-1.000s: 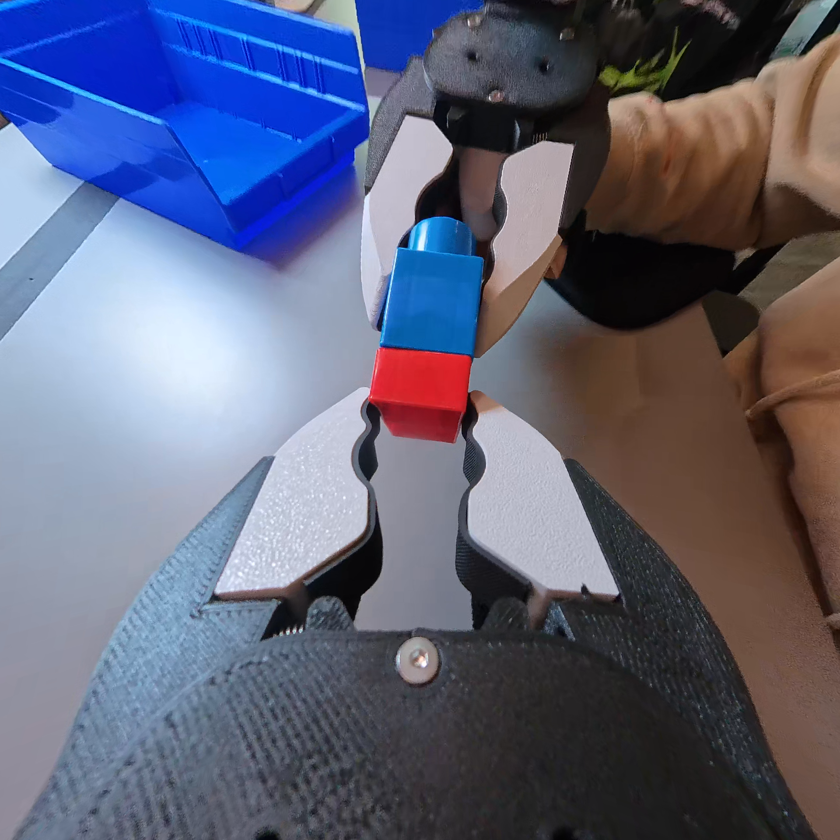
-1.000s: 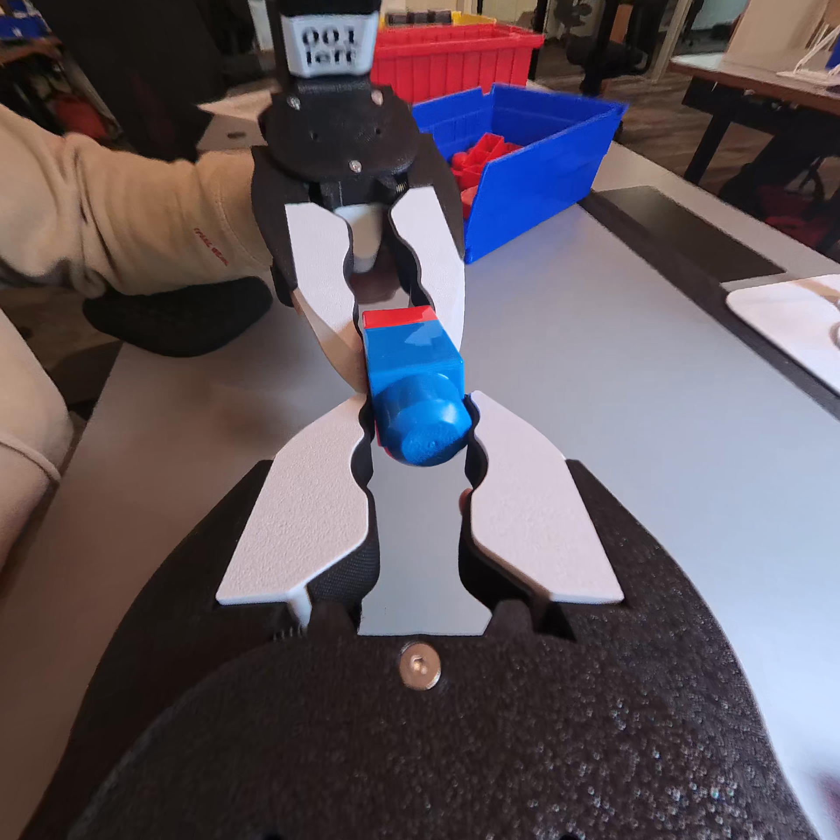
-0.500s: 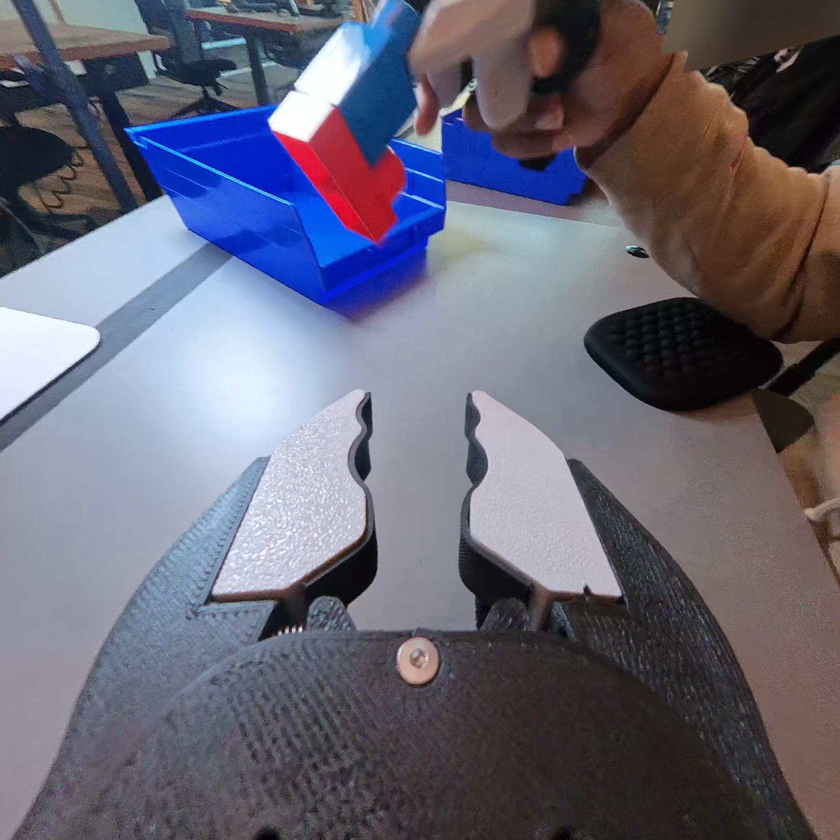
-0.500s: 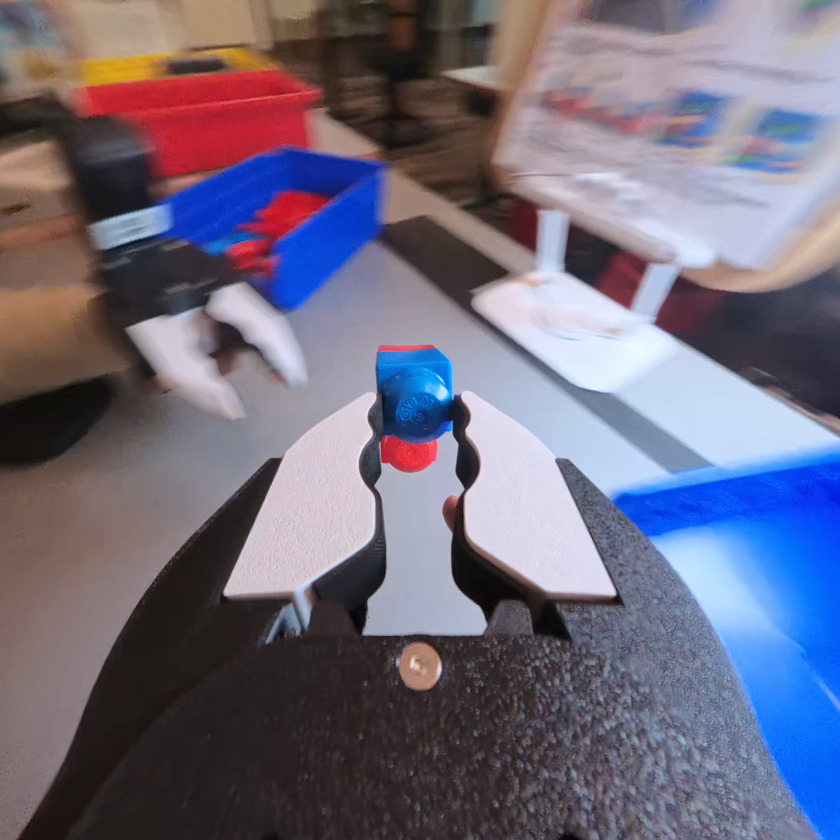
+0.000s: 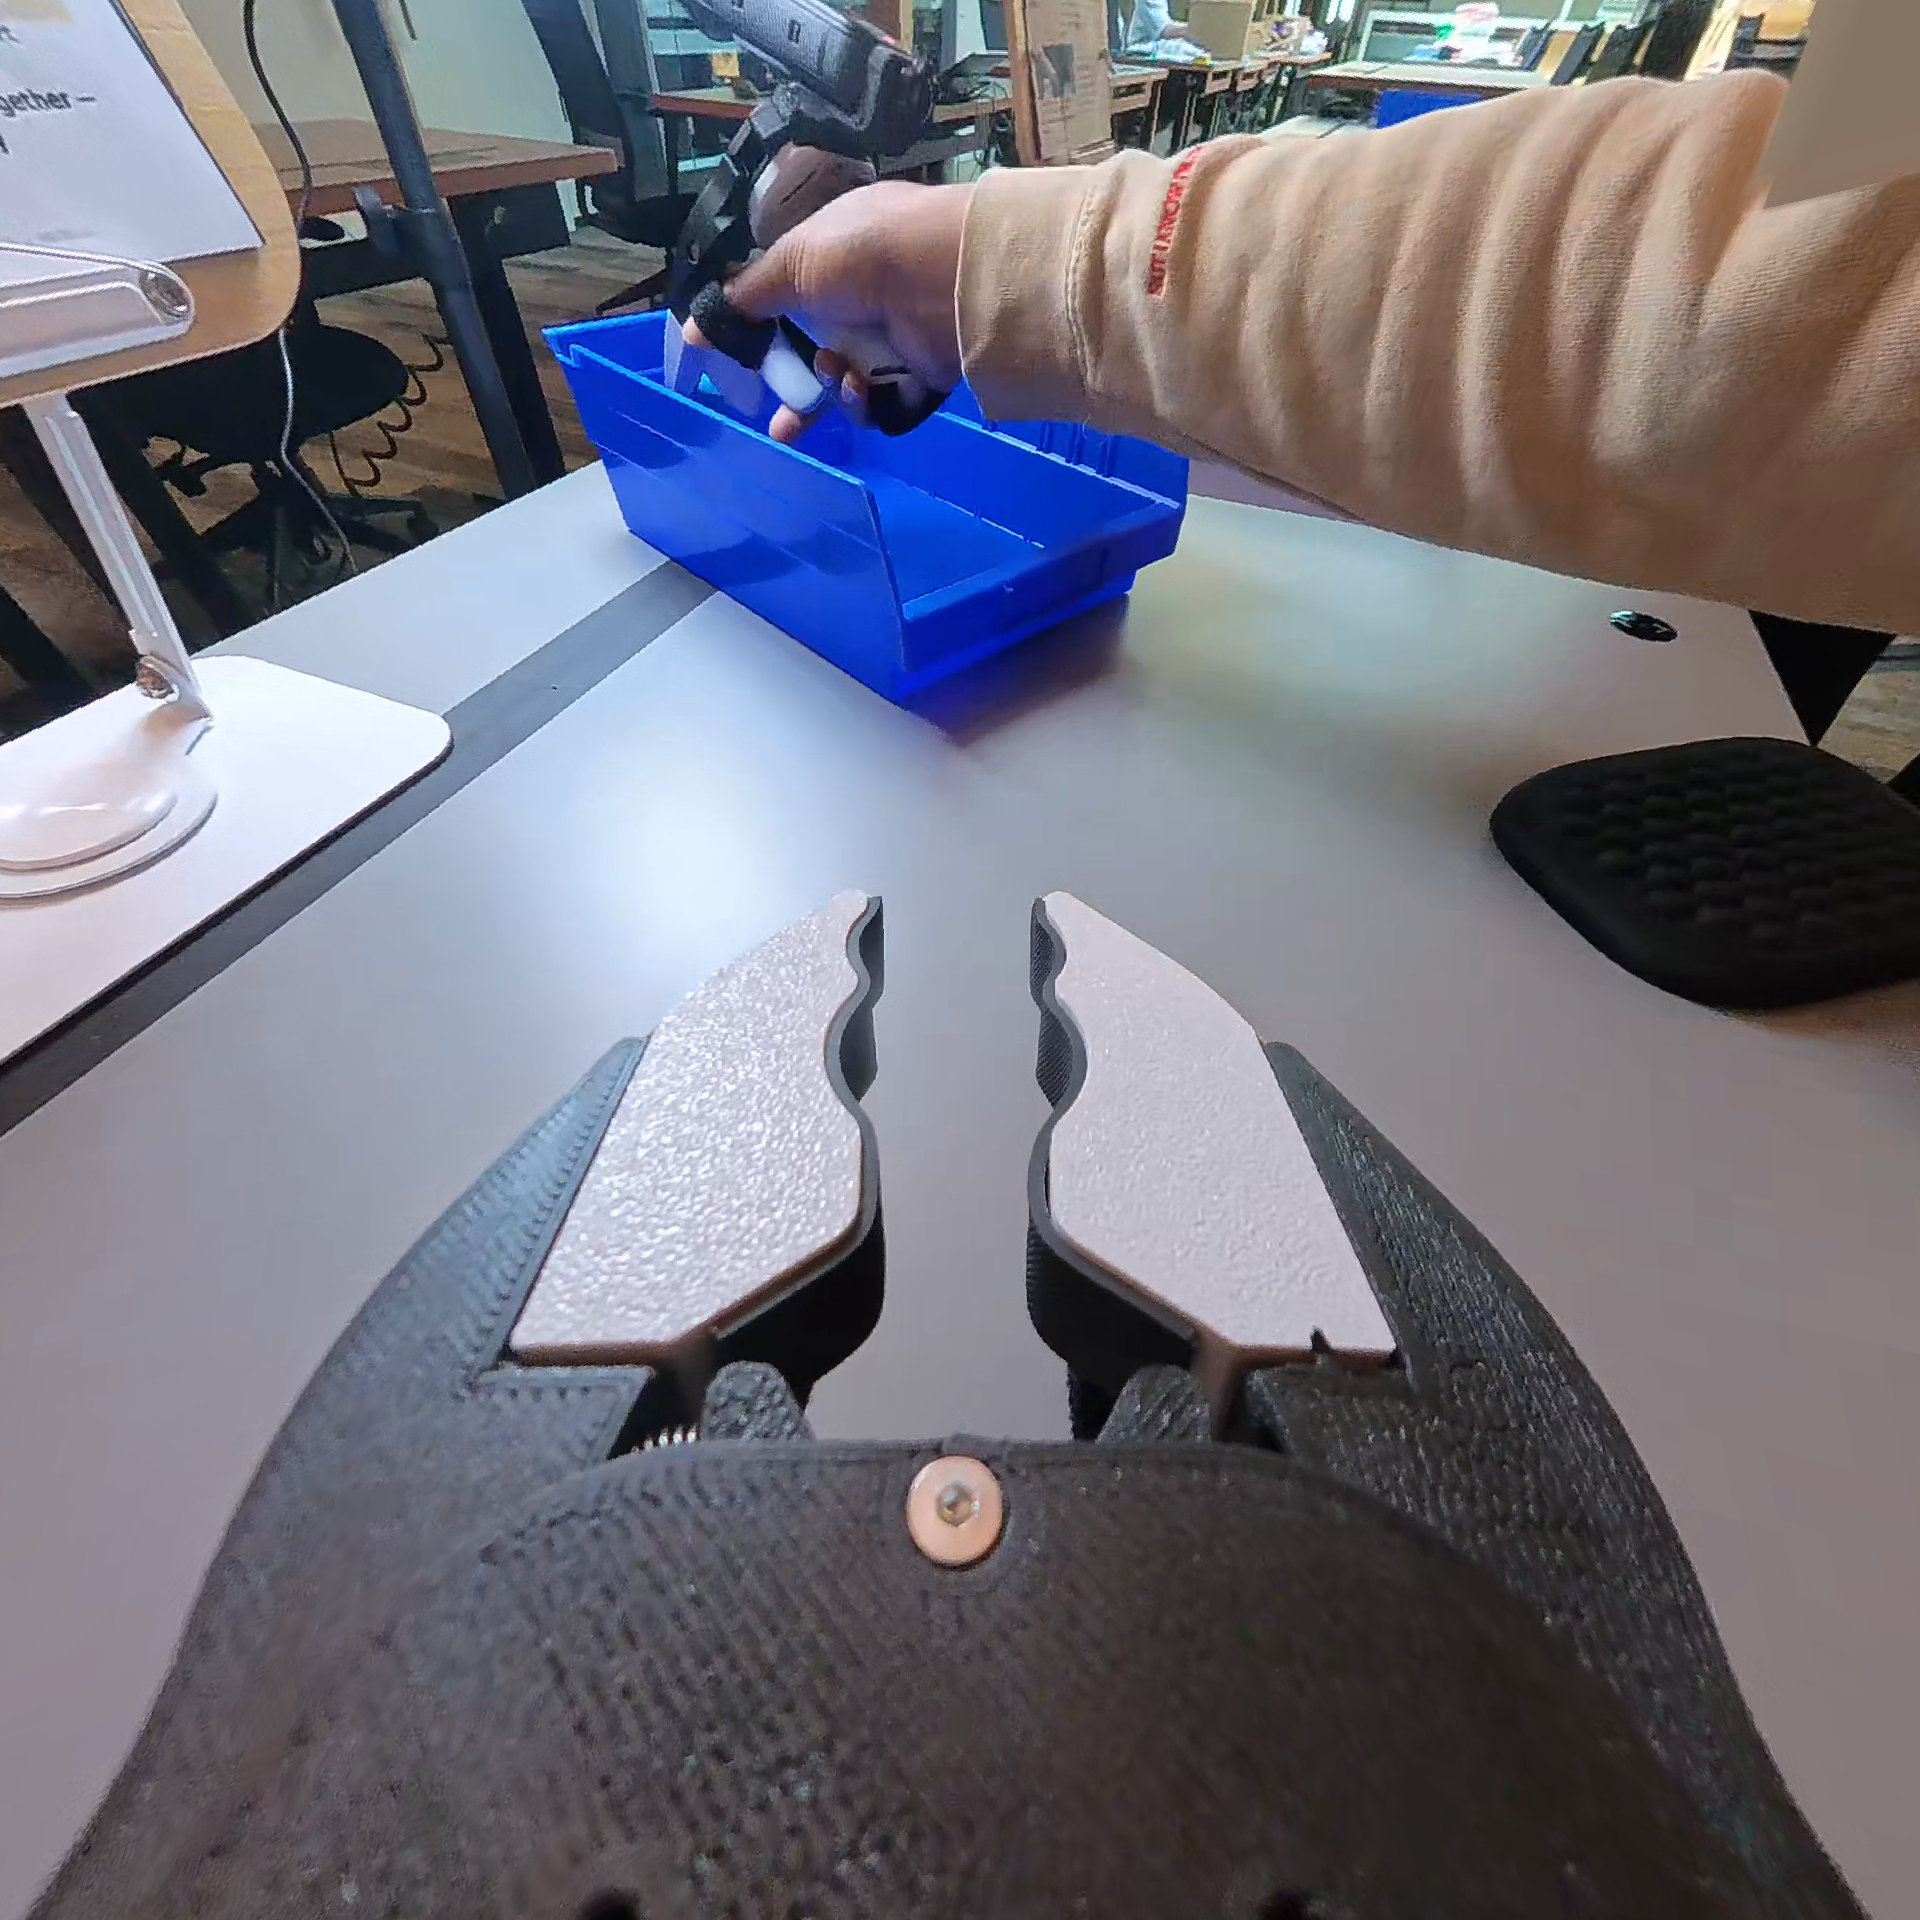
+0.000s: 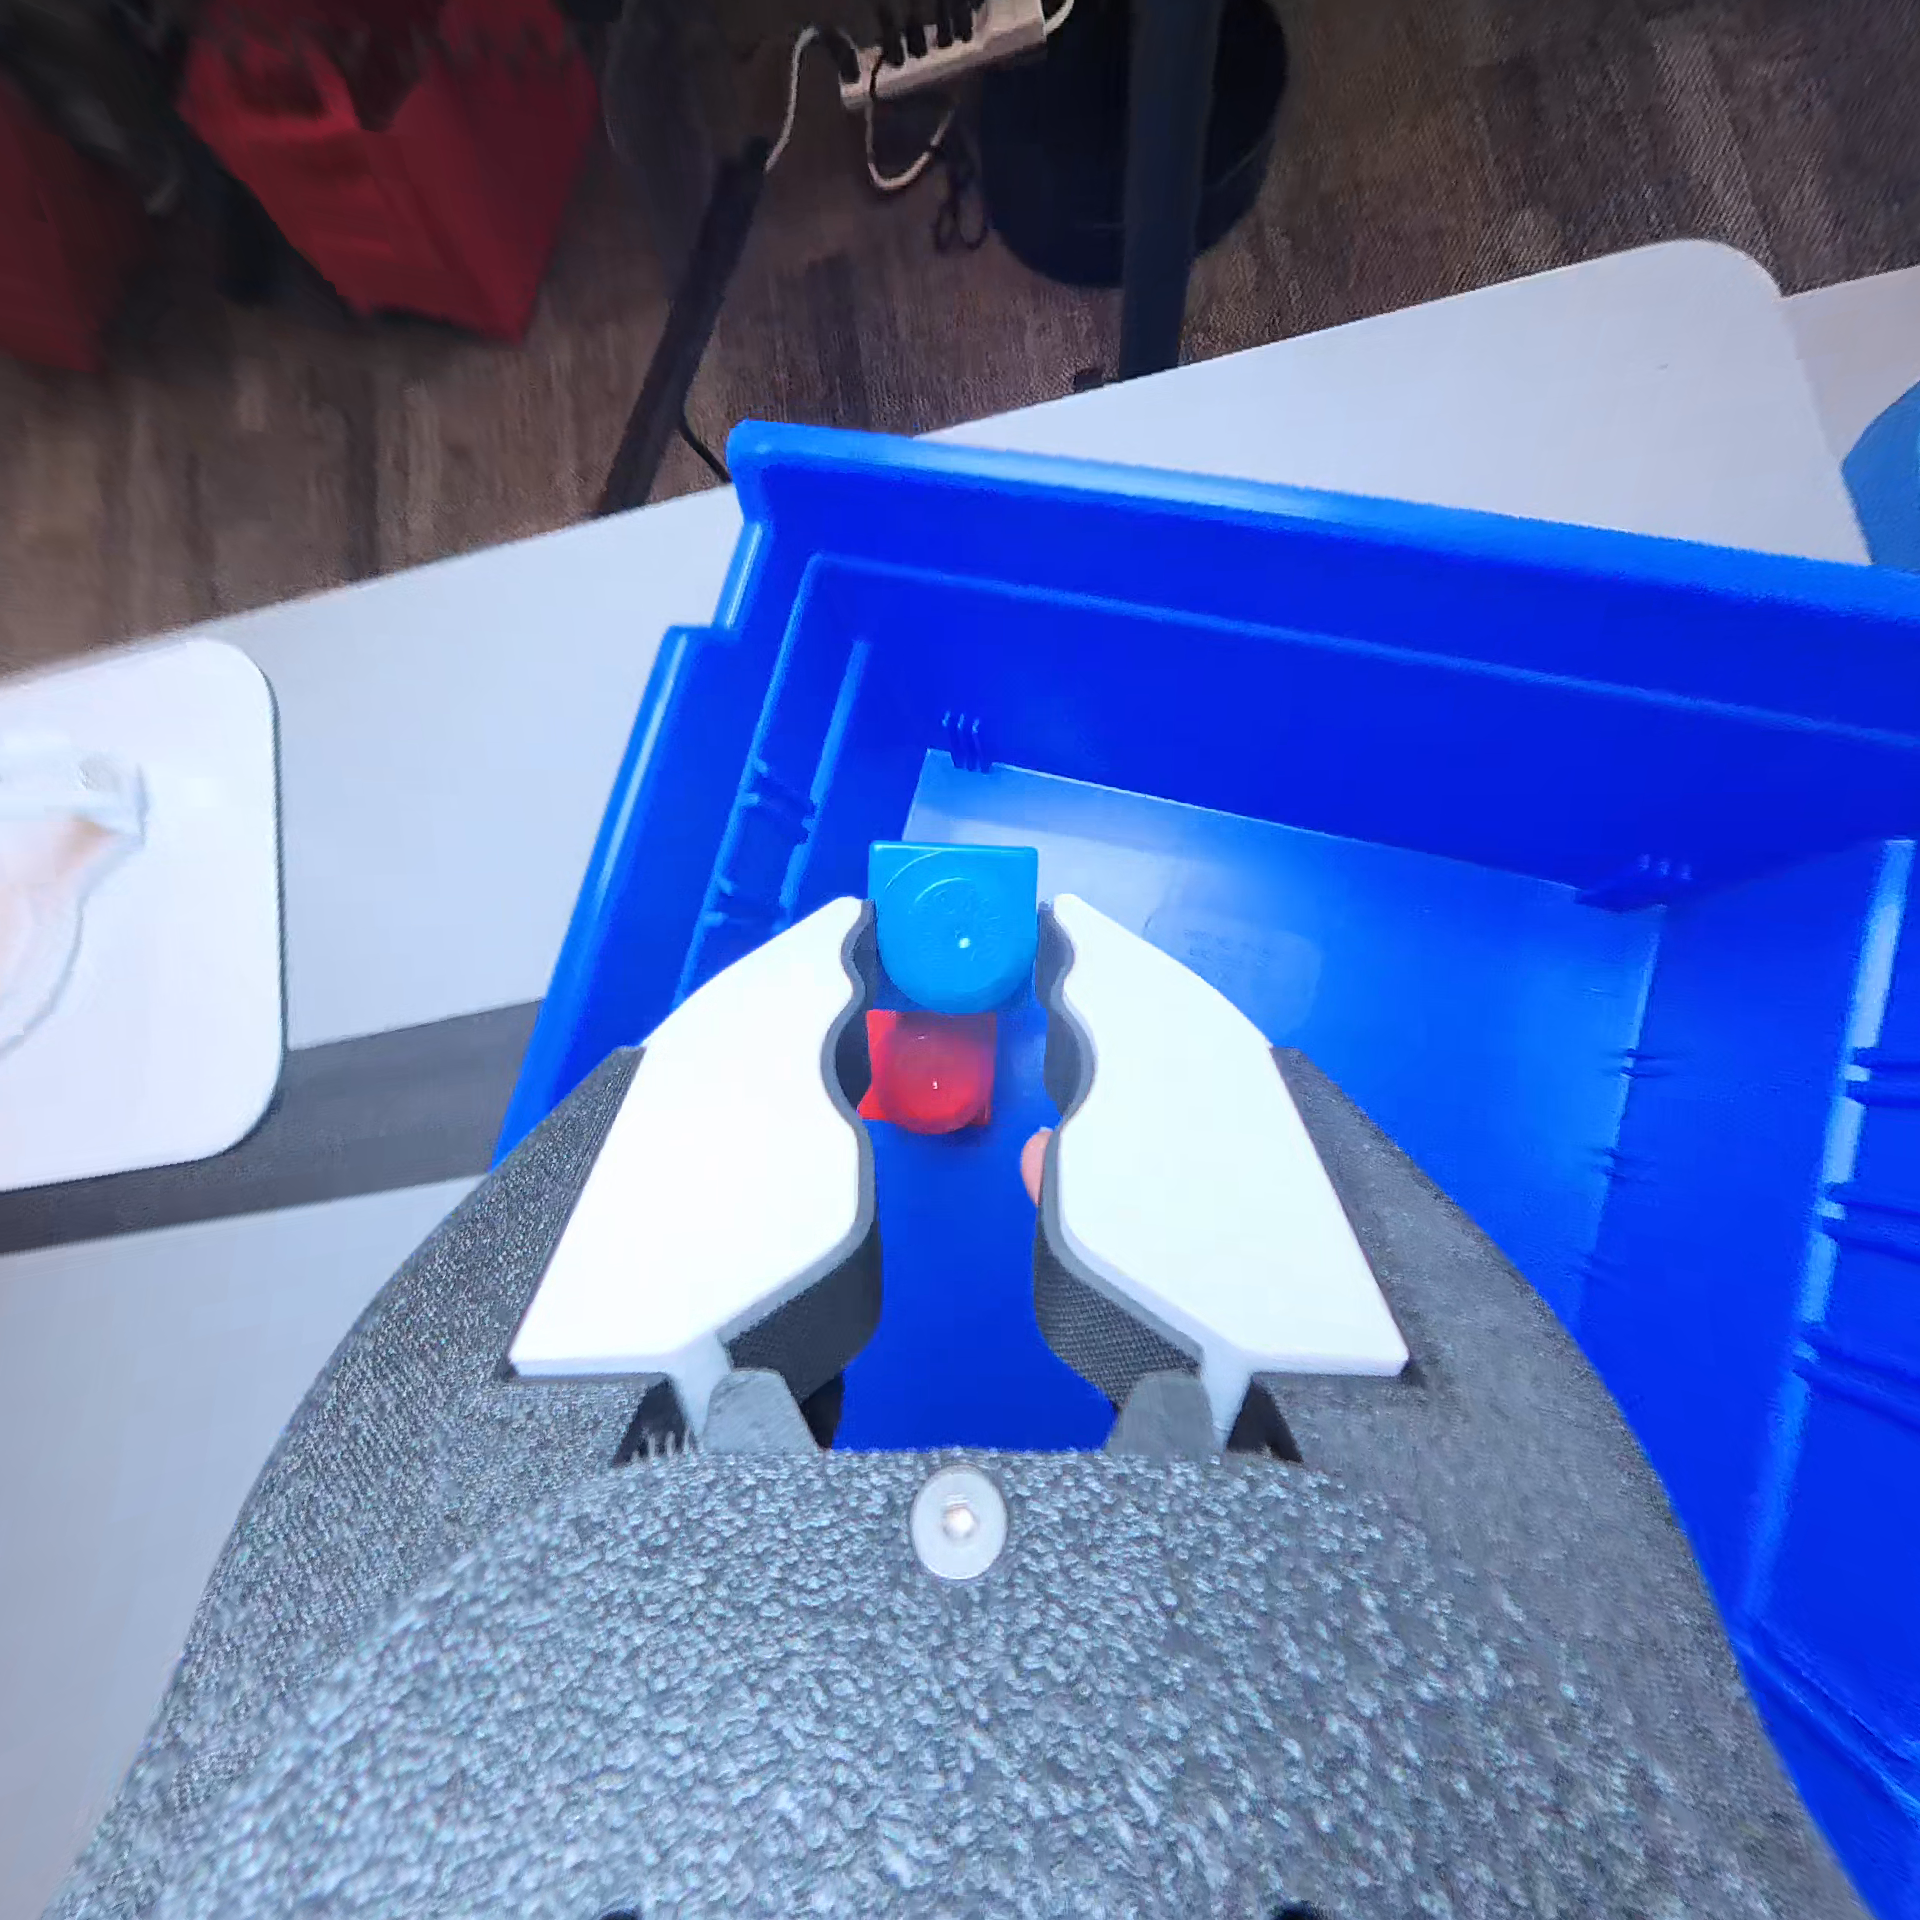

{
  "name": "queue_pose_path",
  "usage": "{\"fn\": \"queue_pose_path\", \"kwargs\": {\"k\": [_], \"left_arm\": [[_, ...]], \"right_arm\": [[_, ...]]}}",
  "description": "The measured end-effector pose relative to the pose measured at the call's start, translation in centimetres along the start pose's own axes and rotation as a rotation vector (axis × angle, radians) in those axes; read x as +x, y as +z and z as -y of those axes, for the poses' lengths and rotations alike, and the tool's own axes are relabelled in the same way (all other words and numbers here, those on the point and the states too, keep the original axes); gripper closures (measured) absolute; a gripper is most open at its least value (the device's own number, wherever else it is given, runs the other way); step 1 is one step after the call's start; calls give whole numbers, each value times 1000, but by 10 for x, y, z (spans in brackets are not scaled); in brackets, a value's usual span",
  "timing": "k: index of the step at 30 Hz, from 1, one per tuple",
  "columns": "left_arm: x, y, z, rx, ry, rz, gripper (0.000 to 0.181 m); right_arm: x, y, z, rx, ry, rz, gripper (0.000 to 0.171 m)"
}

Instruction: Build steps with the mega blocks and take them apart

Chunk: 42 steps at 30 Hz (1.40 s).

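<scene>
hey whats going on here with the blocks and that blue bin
A person is working with two handheld tongs. The right tongs are shut on a small stack, a blue block joined to a red block, and hold it over the inside of the blue bin, apparently about to drop it in. The left tongs are open and empty, hovering over the grey table short of the bin. A black pad lies at the table edge.

The smooth grey tabletop carries a dark inlaid strip running diagonally ahead-left of the left gripper. A blue open-fronted plastic bin stands directly ahead. A white flat stand base lies left; a black textured pad lies right.
</scene>
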<state>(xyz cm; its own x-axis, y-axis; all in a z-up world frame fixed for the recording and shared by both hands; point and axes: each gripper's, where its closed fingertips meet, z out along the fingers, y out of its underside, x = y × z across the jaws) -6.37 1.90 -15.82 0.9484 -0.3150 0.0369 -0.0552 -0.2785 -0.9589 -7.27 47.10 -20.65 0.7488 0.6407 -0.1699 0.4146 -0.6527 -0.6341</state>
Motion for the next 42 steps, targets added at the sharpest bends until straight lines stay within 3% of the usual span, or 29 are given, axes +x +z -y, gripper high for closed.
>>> {"fn": "queue_pose_path", "kwargs": {"k": [3,6,9,12,15,17,20,24,27,29,33,35,38,42], "left_arm": [[-4,0,-2,-2,-11,7,154],[-8,-7,6,37,-47,8,152],[-37,-34,24,81,-62,115,151],[-89,-93,49,155,-114,279,151],[-166,-162,40,86,-211,500,151],[-222,-201,3,-76,-333,642,151],[-288,-247,-61,-349,-471,839,148],[-332,-251,-107,-509,-543,874,141],[-339,-237,-134,-636,-610,818,128],[-346,-235,-134,-658,-582,839,147],[-337,-241,-138,-812,-476,815,148],[-334,-245,-118,-726,-433,830,149],[-309,-239,-44,-388,-301,786,148],[-181,-191,65,142,-78,357,149]], "right_arm": [[-5,0,11,111,60,42,129],[-12,-28,24,331,69,97,117],[-44,-102,23,668,-66,208,121],[-93,-180,-29,814,-290,367,123],[-141,-224,-117,720,-481,599,126],[-164,-240,-175,592,-531,735,125],[-187,-257,-230,535,-586,830,127],[-204,-254,-260,528,-676,832,130],[-205,-247,-268,488,-699,830,133],[-203,-246,-269,488,-678,841,136],[-198,-242,-272,475,-653,860,139],[-198,-242,-273,478,-642,880,139],[-204,-250,-274,502,-638,928,139],[-222,-269,-276,528,-623,1056,135]]}}
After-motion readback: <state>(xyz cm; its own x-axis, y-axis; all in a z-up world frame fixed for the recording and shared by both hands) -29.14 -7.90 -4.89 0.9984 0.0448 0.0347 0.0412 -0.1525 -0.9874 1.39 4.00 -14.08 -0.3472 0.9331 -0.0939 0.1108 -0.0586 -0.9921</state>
